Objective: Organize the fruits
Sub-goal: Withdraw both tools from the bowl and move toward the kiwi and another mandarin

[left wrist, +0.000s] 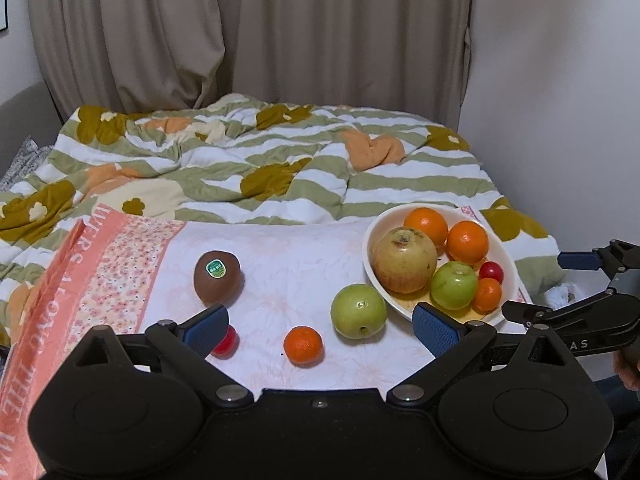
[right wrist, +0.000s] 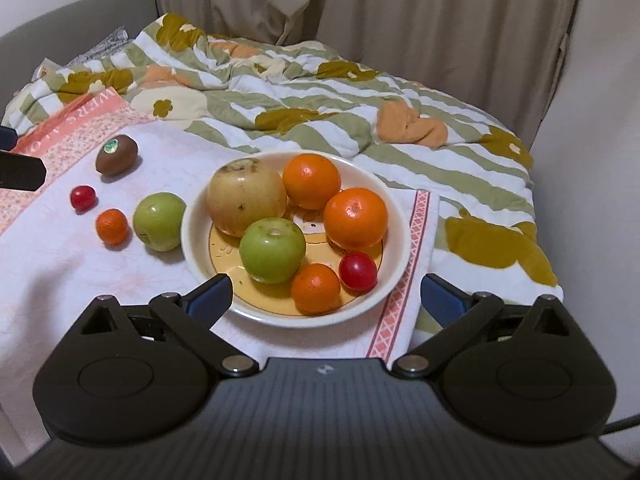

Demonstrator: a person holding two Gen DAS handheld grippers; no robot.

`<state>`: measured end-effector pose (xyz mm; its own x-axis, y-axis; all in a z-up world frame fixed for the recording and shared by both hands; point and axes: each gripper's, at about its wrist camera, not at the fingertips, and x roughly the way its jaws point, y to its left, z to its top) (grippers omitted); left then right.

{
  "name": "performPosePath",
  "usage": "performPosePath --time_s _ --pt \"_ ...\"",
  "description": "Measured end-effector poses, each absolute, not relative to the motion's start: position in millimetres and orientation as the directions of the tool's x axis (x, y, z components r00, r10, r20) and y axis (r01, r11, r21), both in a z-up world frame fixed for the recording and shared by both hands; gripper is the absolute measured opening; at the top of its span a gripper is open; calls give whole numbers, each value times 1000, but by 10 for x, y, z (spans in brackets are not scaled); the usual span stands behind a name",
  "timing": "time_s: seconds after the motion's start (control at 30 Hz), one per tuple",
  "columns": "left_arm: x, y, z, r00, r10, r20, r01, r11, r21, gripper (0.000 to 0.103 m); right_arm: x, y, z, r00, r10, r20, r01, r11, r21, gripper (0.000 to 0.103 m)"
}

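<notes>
A white bowl [right wrist: 394, 216] holds six fruits: a yellowish pomegranate [right wrist: 246, 196], two oranges [right wrist: 312, 180], a green apple [right wrist: 273, 250], a small mandarin [right wrist: 315, 288] and a red cherry tomato [right wrist: 358, 271]. Left of the bowl lie another green apple [right wrist: 159, 221], just beside its rim, then a small mandarin [right wrist: 112, 226], a cherry tomato [right wrist: 83, 197] and, farthest, a stickered brown kiwi [right wrist: 117, 155].

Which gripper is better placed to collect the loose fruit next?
Likely left. The open left gripper already frames the small orange and red fruit; the right gripper faces the bowl.
</notes>
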<state>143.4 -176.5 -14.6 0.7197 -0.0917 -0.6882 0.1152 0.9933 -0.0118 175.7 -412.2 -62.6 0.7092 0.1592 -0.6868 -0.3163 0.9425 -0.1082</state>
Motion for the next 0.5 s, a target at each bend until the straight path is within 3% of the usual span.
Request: performPosePath --time_s 0.5 --pt "878 -1420 234 793 6 -610 54 995 80 100 1259 -4047 -31 735 180 -653 -256 966 -22 103"
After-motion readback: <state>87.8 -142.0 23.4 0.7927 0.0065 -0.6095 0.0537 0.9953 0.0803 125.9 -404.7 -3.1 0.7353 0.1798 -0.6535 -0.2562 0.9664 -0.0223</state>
